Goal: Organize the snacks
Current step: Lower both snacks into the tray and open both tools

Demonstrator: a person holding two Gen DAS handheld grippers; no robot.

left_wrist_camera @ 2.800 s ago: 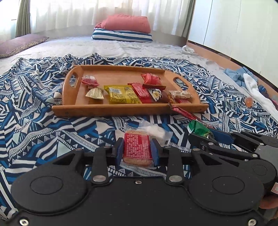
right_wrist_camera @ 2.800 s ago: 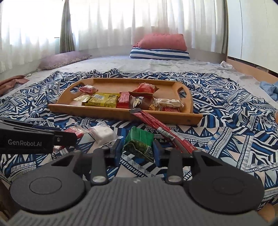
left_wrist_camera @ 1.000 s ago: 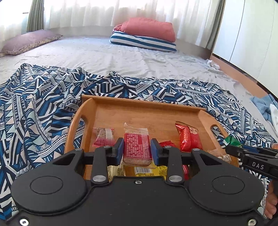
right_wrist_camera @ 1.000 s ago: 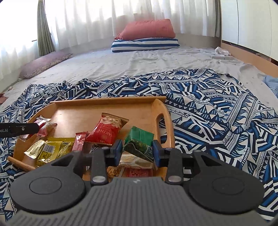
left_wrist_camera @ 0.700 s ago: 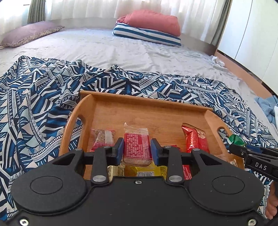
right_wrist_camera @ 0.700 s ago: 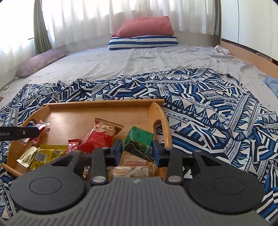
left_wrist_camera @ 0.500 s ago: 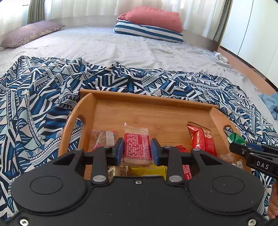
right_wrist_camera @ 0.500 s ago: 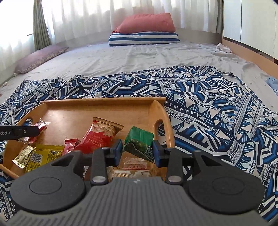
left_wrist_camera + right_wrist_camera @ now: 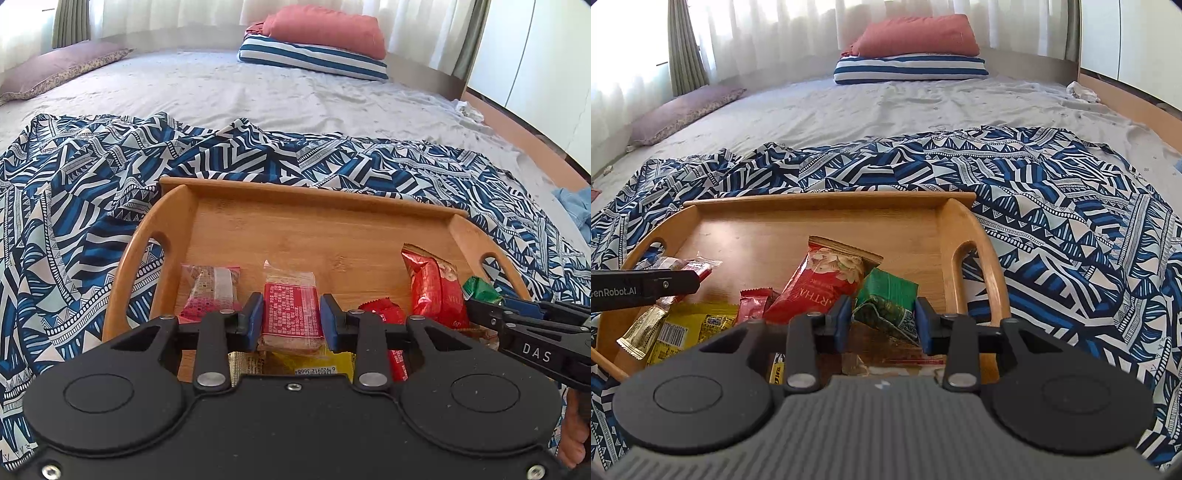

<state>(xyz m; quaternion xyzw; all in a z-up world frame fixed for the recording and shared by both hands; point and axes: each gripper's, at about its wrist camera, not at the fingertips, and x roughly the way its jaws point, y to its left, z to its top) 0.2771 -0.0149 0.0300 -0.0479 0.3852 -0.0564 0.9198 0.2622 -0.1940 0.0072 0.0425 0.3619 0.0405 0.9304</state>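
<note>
Blue patterned bedspread (image 9: 74, 206) lay under the wooden handled tray (image 9: 317, 206). Hovering above it, my left gripper (image 9: 291, 320) clamped a red-labelled clear biscuit packet (image 9: 290, 312), the right gripper (image 9: 882, 322) a green foil packet (image 9: 886, 299). I judged lowering onto bare wood (behind the pile) best before releasing.

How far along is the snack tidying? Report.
Done: several snacks already lie in the tray. In hand: the left gripper holds a red pack and the right gripper a green pack, both over the tray. Left: release both.
</note>
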